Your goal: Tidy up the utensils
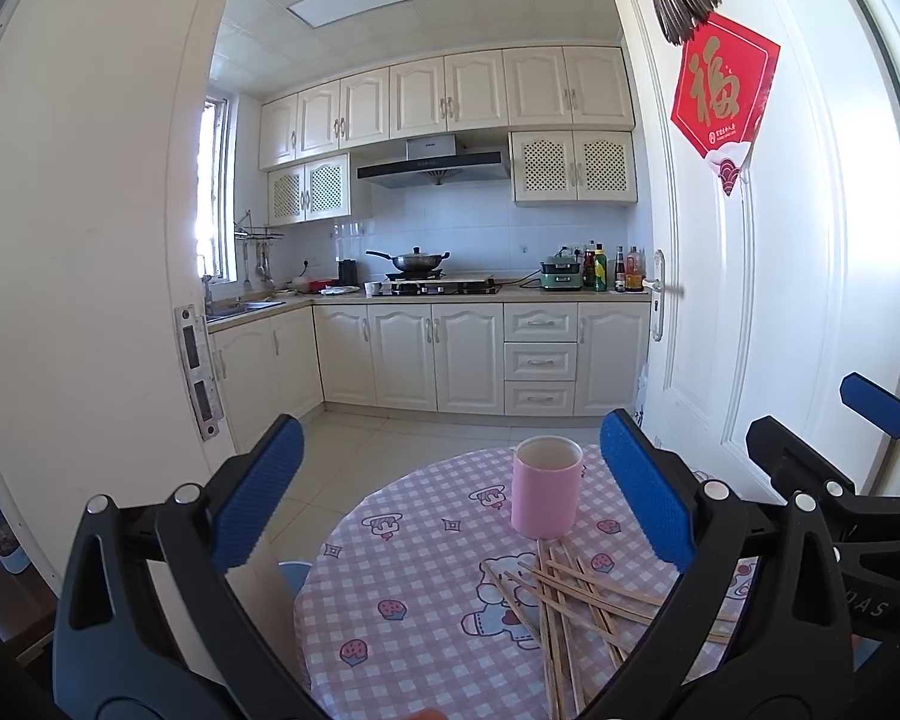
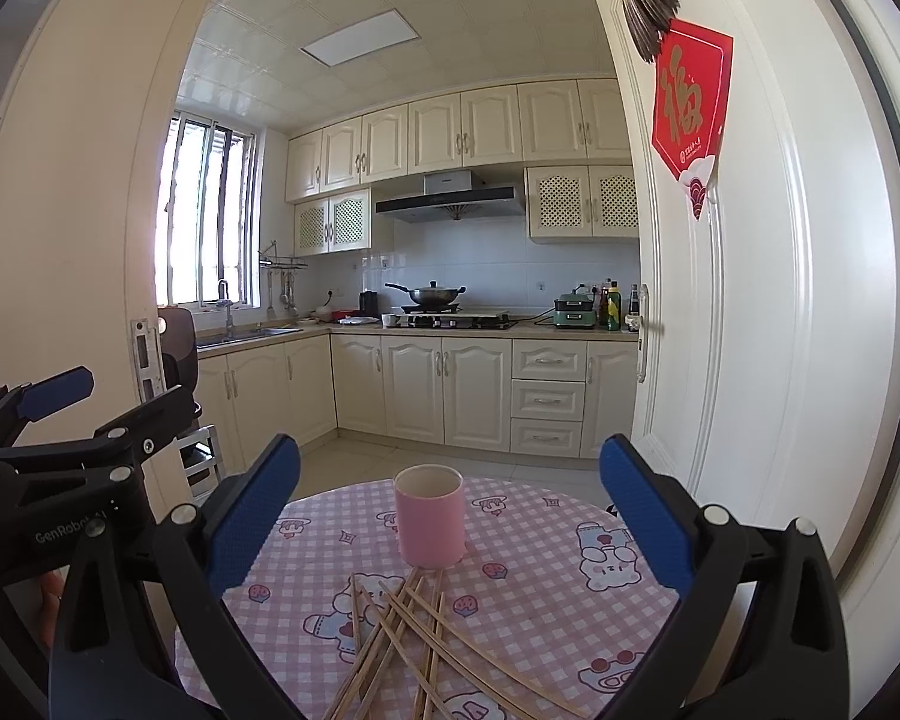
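a pink cup (image 1: 547, 487) is seen upright on the checked worktop (image 1: 402, 618), with loose wooden chopsticks (image 1: 570, 606) crossed in a heap just in front of it. both tools are held wide and empty above the near edge: the left tool (image 1: 450, 492) and the right tool (image 2: 450, 516). only the right wrist view takes in the barred window (image 2: 210, 210); in the left wrist view the door handle (image 1: 657, 294) is shown more fully.

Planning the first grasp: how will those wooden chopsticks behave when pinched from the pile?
The chopsticks look thin and stiff, probably light. They lie crisscrossed, so lifting one may drag others. Flat on the tablecloth, they may slip from a pinch.
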